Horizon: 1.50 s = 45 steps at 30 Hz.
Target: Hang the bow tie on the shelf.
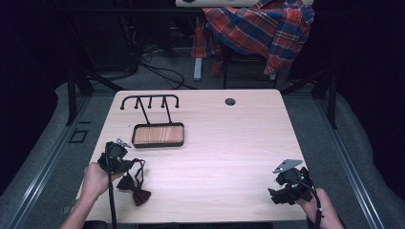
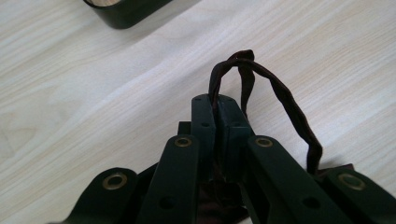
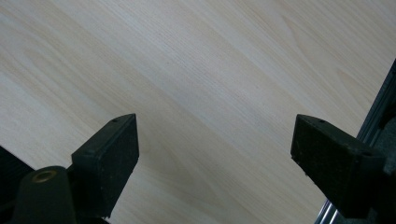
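Observation:
A dark maroon bow tie (image 1: 134, 188) lies near the table's front left, its thin strap looping up to my left gripper (image 1: 125, 160). In the left gripper view the jaws of that gripper (image 2: 218, 103) are pressed together on the strap (image 2: 280, 95), which arches out beyond the tips. My right gripper (image 1: 279, 194) rests near the front right corner. Its jaws (image 3: 215, 140) stand wide apart over bare wood with nothing between them.
A black stand with a wooden tray base (image 1: 158, 135) and a hook rail (image 1: 150, 98) sits at the back left of the table (image 1: 229, 143). A cable hole (image 1: 230, 101) lies at the back. A plaid shirt (image 1: 260, 26) hangs beyond the table.

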Each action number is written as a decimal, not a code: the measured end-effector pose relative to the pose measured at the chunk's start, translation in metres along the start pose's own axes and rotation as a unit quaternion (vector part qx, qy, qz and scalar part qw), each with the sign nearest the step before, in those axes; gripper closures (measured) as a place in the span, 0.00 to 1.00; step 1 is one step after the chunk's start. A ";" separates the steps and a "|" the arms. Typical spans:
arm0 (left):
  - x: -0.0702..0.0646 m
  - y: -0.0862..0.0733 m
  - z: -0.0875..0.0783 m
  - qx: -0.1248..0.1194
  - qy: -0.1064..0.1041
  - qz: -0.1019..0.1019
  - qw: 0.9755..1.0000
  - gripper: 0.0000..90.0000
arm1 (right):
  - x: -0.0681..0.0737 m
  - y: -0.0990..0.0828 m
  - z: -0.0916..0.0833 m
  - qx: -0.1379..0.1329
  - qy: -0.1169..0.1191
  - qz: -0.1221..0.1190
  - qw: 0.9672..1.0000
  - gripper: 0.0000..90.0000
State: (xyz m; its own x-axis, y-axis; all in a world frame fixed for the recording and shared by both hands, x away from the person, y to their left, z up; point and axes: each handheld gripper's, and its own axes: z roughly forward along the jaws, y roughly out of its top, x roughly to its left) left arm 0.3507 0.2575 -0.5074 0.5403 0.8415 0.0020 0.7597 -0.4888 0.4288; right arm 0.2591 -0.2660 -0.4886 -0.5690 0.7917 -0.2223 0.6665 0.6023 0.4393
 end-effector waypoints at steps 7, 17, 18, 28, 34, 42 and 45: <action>-0.001 -0.002 -0.009 -0.017 0.005 -0.004 1.000 0.96 | -0.001 0.000 0.000 -0.005 0.003 0.005 1.000 0.17; -0.001 0.000 -0.016 -0.030 0.010 -0.005 0.999 0.97 | -0.001 0.000 0.000 -0.003 0.001 0.005 1.000 0.17; 0.000 0.000 -0.016 -0.032 0.010 -0.004 0.999 0.97 | -0.001 0.001 0.000 -0.002 0.002 0.004 1.000 0.17; 0.001 0.001 -0.028 -0.053 0.008 -0.010 0.999 0.97 | 0.000 0.001 0.000 0.000 -0.002 0.001 1.000 0.17; 0.003 0.006 -0.034 -0.062 0.011 -0.011 0.998 0.97 | -0.001 0.000 0.001 -0.002 0.000 0.008 1.000 0.17; 0.002 0.018 -0.040 -0.077 0.025 -0.004 0.997 0.97 | 0.000 0.000 0.001 0.002 -0.004 0.005 1.000 0.17; 0.003 0.023 -0.043 -0.081 0.025 -0.003 0.996 0.97 | 0.000 0.000 0.001 0.001 -0.003 0.005 1.000 0.17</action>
State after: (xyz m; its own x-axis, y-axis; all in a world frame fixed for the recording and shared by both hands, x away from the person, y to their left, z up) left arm 0.3538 0.2586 -0.4590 0.5138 0.8568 0.0432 0.6923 -0.4439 0.5689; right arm 0.2597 -0.2657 -0.4894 -0.5584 0.7989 -0.2235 0.6737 0.5939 0.4399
